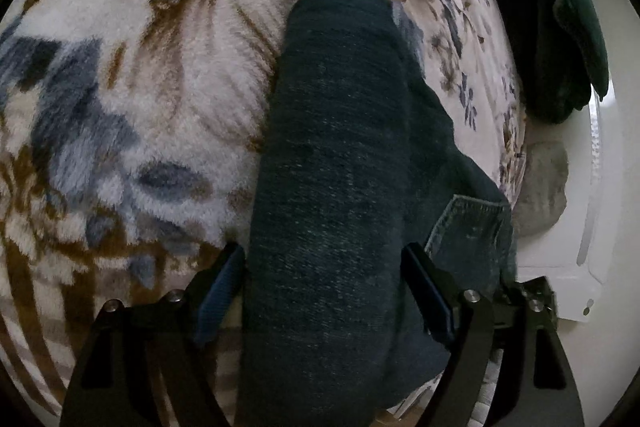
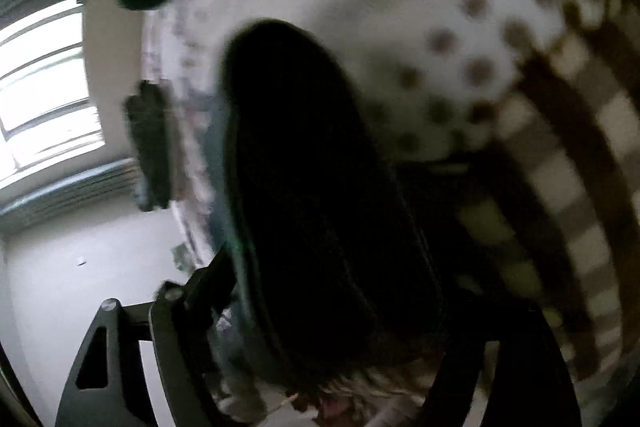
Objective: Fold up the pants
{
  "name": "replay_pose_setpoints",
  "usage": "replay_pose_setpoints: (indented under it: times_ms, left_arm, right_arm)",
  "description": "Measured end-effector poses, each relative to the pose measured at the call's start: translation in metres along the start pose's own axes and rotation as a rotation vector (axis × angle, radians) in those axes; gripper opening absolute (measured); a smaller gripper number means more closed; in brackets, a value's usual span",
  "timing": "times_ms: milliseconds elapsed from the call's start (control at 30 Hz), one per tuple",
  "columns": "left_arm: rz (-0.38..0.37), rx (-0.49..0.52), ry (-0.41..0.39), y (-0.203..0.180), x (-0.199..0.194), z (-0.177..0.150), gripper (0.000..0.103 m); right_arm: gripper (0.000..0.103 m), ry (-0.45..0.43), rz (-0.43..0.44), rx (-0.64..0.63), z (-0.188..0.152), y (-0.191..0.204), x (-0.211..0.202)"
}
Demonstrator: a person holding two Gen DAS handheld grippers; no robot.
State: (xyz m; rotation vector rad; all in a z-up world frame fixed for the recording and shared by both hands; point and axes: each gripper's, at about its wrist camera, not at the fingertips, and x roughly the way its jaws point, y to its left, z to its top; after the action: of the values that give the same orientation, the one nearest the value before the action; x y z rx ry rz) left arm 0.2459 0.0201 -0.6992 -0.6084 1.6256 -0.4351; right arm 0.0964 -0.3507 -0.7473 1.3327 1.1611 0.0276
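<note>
The dark blue denim pants (image 1: 340, 155) lie as a long folded band on the floral blanket, running away from my left gripper (image 1: 324, 267). Its two fingers stand on either side of the thick fold and press against it. A lighter hem or waistband flap (image 1: 468, 227) shows to the right of the fold. In the blurred right wrist view the pants (image 2: 320, 187) fill the middle as a dark mass between the fingers of my right gripper (image 2: 332, 267). Only its left finger (image 2: 208, 279) shows clearly; the right one is lost in shadow.
The plush floral blanket (image 1: 140, 87) covers the bed. A dark green garment (image 1: 560, 27) hangs at the bed's right edge above the white floor (image 1: 560, 287). A window (image 2: 44, 87) and a spotted and striped cover (image 2: 520, 47) show in the right wrist view.
</note>
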Motion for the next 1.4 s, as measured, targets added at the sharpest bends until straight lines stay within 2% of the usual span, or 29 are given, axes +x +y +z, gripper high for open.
replay_pose_setpoints:
  times_ms: [67, 133, 167, 200, 233, 300, 400, 533, 633, 767, 900, 1033, 1200, 1233, 1267, 1400]
  left_arm:
    - [0.007, 0.011, 0.002, 0.002, 0.000, -0.002, 0.080]
    - [0.016, 0.037, -0.006, 0.001, 0.000, -0.003, 0.078]
    - [0.020, 0.057, -0.019, -0.003, -0.001, -0.005, 0.070]
    - [0.014, 0.093, -0.040, -0.010, -0.005, -0.007, 0.052]
    - [0.037, 0.132, -0.059, -0.018, -0.009, -0.010, 0.039]
    - [0.045, 0.164, -0.080, -0.028, -0.019, -0.015, 0.031]
    - [0.046, 0.181, -0.107, -0.039, -0.036, -0.020, 0.027]
    - [0.022, 0.180, -0.150, -0.050, -0.075, -0.027, 0.026]
    - [-0.012, 0.172, -0.193, -0.058, -0.116, -0.024, 0.026]
    - [-0.035, 0.171, -0.259, -0.070, -0.176, -0.002, 0.026]
    - [-0.048, 0.167, -0.350, -0.074, -0.240, 0.049, 0.026]
    - [-0.044, 0.153, -0.410, -0.064, -0.292, 0.118, 0.026]
    - [-0.034, 0.158, -0.458, -0.037, -0.348, 0.249, 0.026]
    - [-0.028, 0.165, -0.461, -0.034, -0.351, 0.266, 0.026]
    - [-0.028, 0.170, -0.462, -0.027, -0.358, 0.300, 0.026]
    - [-0.007, 0.197, -0.462, -0.008, -0.360, 0.391, 0.026]
  right_arm:
    - [0.080, 0.010, -0.035, -0.009, -0.001, -0.001, 0.007]
    - [0.080, 0.021, -0.051, 0.057, 0.004, -0.019, 0.018]
    - [0.071, 0.008, -0.042, 0.101, 0.006, -0.027, 0.020]
    - [0.065, 0.000, -0.043, 0.111, 0.006, -0.028, 0.022]
    - [0.062, -0.015, -0.061, 0.096, 0.005, -0.023, 0.020]
    - [0.048, -0.030, -0.080, 0.058, 0.000, -0.009, 0.014]
    - [0.037, -0.044, -0.085, 0.041, -0.010, 0.011, -0.001]
    - [0.035, -0.042, -0.080, 0.008, -0.025, 0.041, -0.039]
    - [0.035, -0.038, -0.063, -0.050, -0.031, 0.085, -0.053]
    - [0.034, -0.032, -0.041, -0.142, -0.036, 0.158, -0.055]
    - [0.034, -0.036, -0.026, -0.238, -0.028, 0.254, -0.028]
    - [0.034, -0.038, 0.002, -0.301, -0.011, 0.347, 0.032]
    - [0.034, -0.047, 0.045, -0.337, 0.034, 0.452, 0.139]
    - [0.034, -0.047, 0.054, -0.347, 0.044, 0.472, 0.163]
    - [0.034, -0.053, 0.058, -0.357, 0.055, 0.491, 0.184]
    - [0.034, -0.065, 0.075, -0.364, 0.101, 0.543, 0.268]
